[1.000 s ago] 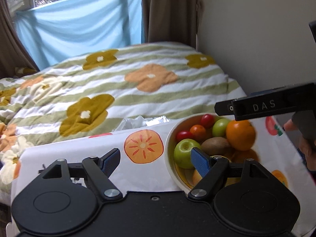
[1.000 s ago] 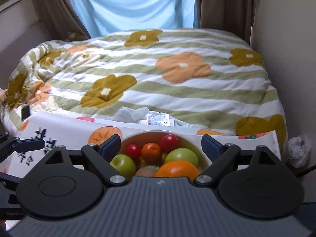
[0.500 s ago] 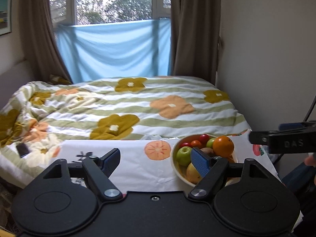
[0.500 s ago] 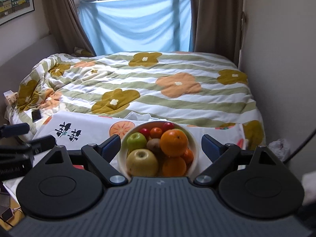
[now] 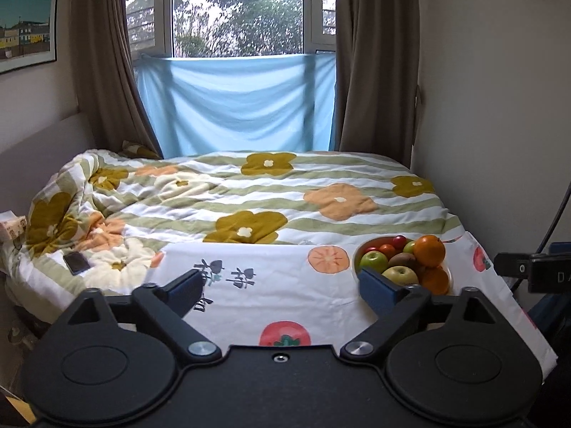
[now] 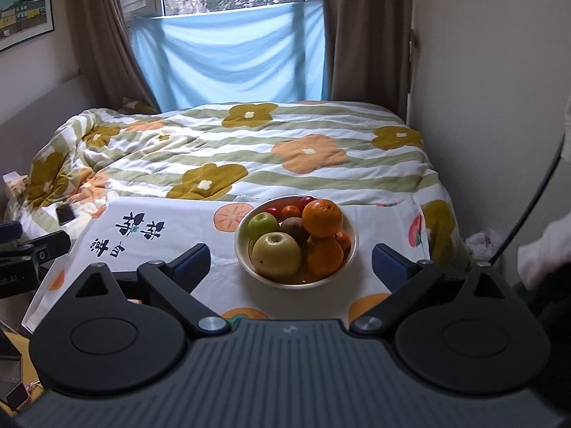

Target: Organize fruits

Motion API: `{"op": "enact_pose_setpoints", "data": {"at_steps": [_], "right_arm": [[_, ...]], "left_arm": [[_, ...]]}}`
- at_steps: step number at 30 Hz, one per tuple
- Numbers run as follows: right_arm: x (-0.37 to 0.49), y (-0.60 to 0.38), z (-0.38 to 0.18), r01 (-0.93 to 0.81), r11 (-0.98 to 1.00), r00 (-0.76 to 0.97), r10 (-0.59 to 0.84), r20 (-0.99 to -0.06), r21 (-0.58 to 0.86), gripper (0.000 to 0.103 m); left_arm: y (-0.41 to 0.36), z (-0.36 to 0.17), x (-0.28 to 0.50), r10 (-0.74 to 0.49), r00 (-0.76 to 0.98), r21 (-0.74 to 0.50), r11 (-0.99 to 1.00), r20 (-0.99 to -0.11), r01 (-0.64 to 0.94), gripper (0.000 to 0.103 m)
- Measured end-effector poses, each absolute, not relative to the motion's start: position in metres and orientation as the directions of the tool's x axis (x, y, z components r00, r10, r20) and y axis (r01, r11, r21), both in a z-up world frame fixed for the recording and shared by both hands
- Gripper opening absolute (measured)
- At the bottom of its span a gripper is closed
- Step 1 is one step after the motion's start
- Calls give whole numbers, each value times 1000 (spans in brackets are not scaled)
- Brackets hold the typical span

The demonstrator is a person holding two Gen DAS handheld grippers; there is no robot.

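A white bowl (image 6: 246, 267) full of fruit stands on a white cloth printed with persimmons (image 6: 150, 246). It holds a large yellow-green apple (image 6: 275, 257), a green apple (image 6: 263, 224), a kiwi (image 6: 293, 227), oranges (image 6: 322, 218) and small red tomatoes (image 6: 307, 200). My right gripper (image 6: 291, 262) is open and empty, pulled back in front of the bowl. My left gripper (image 5: 282, 287) is open and empty, left of the bowl (image 5: 357, 260). The right gripper's side shows at the right edge of the left wrist view (image 5: 531, 271).
The cloth covers a small table at the foot of a bed with a flowered quilt (image 6: 249, 149). A phone (image 6: 64, 214) lies on the quilt at left. A wall (image 6: 481, 71) runs along the right. A window with blue fabric (image 6: 228, 53) is behind.
Both grippers have drawn back and risen away from the bowl, so the whole bowl, cloth and room now show. Both stay open and empty.
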State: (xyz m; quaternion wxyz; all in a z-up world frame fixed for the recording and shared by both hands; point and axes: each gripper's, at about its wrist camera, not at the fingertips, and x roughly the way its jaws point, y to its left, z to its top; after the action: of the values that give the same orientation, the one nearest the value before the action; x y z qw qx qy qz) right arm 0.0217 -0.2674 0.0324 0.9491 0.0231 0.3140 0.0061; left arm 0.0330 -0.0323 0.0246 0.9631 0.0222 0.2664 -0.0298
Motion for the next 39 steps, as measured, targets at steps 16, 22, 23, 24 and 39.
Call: {"op": "enact_pose_setpoints", "data": {"at_steps": [16,22,23,24,39], "right_arm": [[4,-241,22,66,998,802,-55,-595,-4,103],[2,-241,21,68,998,800,-48,-598,11,103],[2,-242,21,70,997,800,-47,-598,15,103],[1,-242,21,71,997,800,-47,-598,16,103],[5,-239,22,65,998,801,-45,-597,13,103]], "left_arm": [[-15,17,24,-71,855,15,996,-514,92,103],[-12,18,24,-75,851,14,995,-519,97,103],[-12,18,24,-77,851,12,995,-519,98,103],[-11,18,24,-78,851,12,995,-519,98,103],[-12,17,26,-69,855,29,995,-514,98,103]]}}
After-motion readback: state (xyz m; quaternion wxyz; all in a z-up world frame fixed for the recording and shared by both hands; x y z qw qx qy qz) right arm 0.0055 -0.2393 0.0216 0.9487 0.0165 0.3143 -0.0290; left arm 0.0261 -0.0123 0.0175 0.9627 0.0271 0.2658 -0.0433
